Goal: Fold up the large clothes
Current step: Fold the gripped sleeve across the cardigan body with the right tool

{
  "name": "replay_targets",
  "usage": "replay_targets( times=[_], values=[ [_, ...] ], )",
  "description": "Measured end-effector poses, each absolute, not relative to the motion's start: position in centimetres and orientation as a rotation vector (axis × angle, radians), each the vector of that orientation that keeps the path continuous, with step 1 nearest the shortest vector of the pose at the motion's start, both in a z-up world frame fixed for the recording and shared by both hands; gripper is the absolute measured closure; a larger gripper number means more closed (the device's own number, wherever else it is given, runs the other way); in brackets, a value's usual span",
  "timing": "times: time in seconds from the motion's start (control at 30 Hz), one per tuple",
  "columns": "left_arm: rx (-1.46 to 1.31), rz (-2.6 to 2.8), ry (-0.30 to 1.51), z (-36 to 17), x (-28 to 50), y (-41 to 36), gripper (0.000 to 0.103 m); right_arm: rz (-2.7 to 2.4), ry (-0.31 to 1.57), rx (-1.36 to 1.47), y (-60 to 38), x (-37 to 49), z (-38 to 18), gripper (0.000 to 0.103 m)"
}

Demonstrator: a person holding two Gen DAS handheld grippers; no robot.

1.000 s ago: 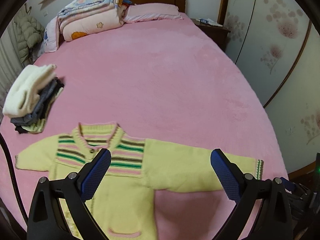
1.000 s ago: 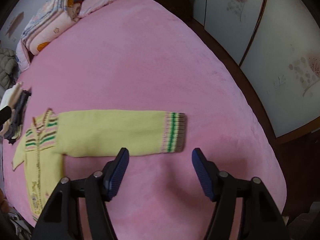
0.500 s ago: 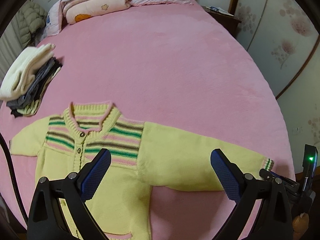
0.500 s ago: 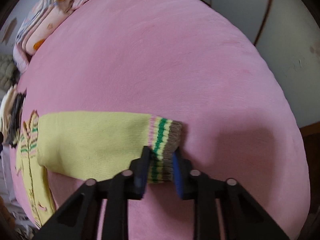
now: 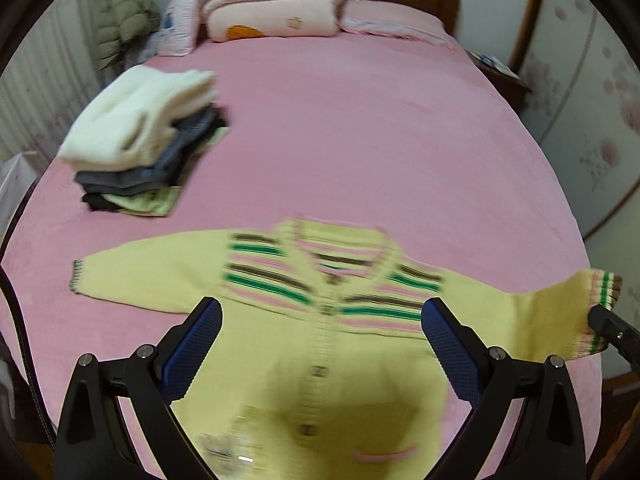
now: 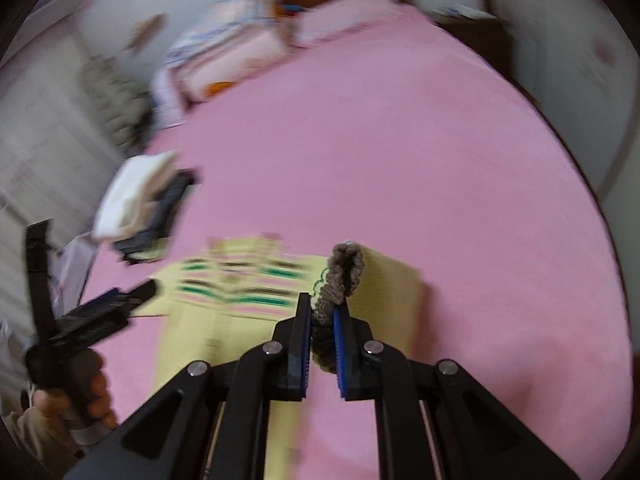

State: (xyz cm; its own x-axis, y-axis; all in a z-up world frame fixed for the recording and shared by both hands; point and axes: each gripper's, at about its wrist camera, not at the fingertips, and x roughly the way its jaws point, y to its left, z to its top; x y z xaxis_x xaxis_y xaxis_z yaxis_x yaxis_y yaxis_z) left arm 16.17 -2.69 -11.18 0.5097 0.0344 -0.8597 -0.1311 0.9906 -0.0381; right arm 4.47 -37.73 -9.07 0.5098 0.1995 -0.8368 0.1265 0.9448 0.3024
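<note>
A yellow knitted cardigan [image 5: 320, 344] with green, brown and pink stripes lies face up on the pink bed [image 5: 360, 128]. Its left sleeve lies flat, stretched out to the left. My left gripper [image 5: 322, 320] is open and empty, hovering above the cardigan's chest. My right gripper [image 6: 322, 316] is shut on the striped cuff [image 6: 340, 276] of the right sleeve and holds it lifted above the bed. In the left wrist view that cuff [image 5: 600, 300] hangs raised at the right edge, with the right gripper's tip beside it. The cardigan also shows in the right wrist view [image 6: 240, 292].
A stack of folded clothes [image 5: 140, 148] with a white one on top sits on the bed at the left. Folded quilts [image 5: 272, 4] and a pillow lie by the wooden headboard. A nightstand [image 5: 500, 76] and wardrobe doors stand to the right.
My right gripper closed on the sleeve cuff, lifted it off the bed and carried it left toward the cardigan's body. My left gripper moved left to hover over the chest, still open.
</note>
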Motion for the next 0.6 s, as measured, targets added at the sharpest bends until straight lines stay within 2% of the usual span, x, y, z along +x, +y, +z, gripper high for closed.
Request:
replay_targets(
  times=[0.13, 0.3, 0.4, 0.47, 0.53, 0.6],
  values=[
    [-0.121, 0.111, 1.022, -10.7, 16.5, 4.8, 0.004, 0.138, 1.011, 0.306, -27.6, 8.8, -9.6, 0.093],
    [-0.103, 0.070, 1.032, -12.5, 17.9, 10.9, 0.004, 0.143, 1.058, 0.218, -16.2, 13.3, -16.3, 0.088],
    [-0.083, 0.021, 1.068, -14.7, 19.2, 12.9, 0.004, 0.132, 1.162, 0.196, -12.7, 14.7, -21.0, 0.077],
    [-0.091, -0.020, 1.083, -16.1, 19.9, 13.3, 0.004, 0.105, 1.205, 0.248, -12.1, 14.3, -22.9, 0.077],
    [-0.118, -0.062, 1.093, -17.4, 20.3, 13.4, 0.004, 0.076, 1.201, 0.288, -12.9, 13.0, -22.6, 0.065],
    [-0.168, -0.117, 1.119, -18.9, 20.7, 13.0, 0.009, 0.036, 1.192, 0.288, -13.5, 11.7, -21.6, 0.064]
  ],
)
